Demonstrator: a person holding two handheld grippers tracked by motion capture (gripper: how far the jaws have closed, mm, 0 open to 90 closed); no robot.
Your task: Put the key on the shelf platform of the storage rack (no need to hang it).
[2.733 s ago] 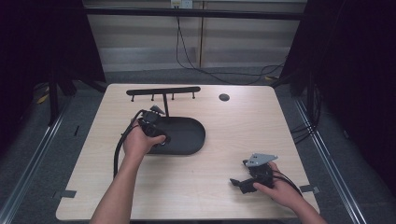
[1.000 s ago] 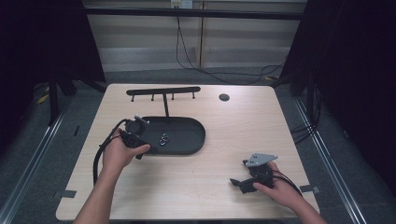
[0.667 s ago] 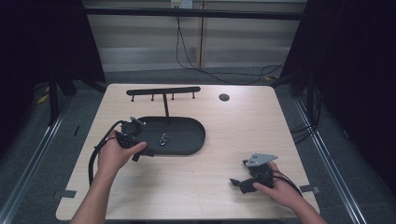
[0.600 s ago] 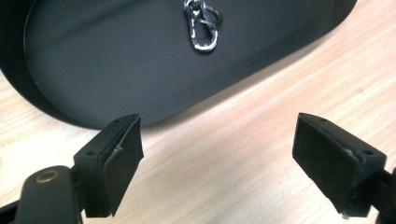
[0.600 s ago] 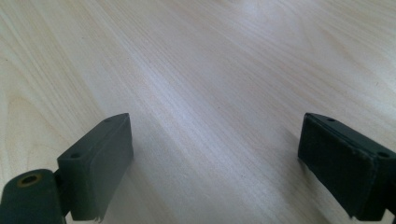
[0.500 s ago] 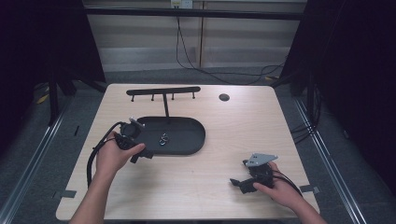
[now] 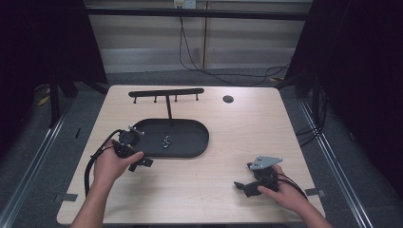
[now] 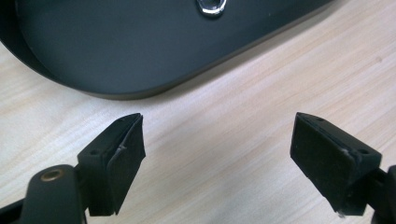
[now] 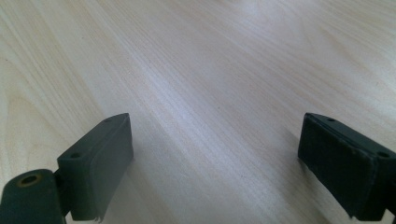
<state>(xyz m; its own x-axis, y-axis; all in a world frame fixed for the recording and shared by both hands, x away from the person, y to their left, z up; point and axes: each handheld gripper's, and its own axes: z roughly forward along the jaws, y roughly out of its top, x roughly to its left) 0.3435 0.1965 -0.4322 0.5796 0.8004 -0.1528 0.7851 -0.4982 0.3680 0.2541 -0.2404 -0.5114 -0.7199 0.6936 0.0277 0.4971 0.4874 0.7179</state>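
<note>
Black rubber-faced jaws of the left tool (image 8: 217, 154) stand wide apart with nothing between them, low over the pale wood counter (image 8: 243, 107). Just ahead of them, in the left gripper view, runs the curved rim of the black oval tray (image 8: 140, 51), and at the top edge a small shiny metal piece (image 8: 211, 5) lies on the tray's floor, well beyond the jaw tips. From the high view, the left tool (image 7: 130, 149) sits in the person's left hand (image 7: 111, 164) at the tray's (image 7: 190, 149) near-left end, just beside the rim, with its cable looping off toward the counter's left edge. The metal piece (image 7: 166, 140) rests near the middle of the tray, to the right of the tool and apart from it. A thin black post rises from the tray's far side and carries a black bar with short pegs (image 7: 166, 92). A small dark round disc (image 7: 228, 99) lies on the counter farther back, to the right. The right tool (image 7: 249, 186), held in the right hand (image 7: 285, 192) near the counter's front right, also has its jaws spread wide over bare wood (image 9: 210, 93), empty, well apart from the tray.
</note>
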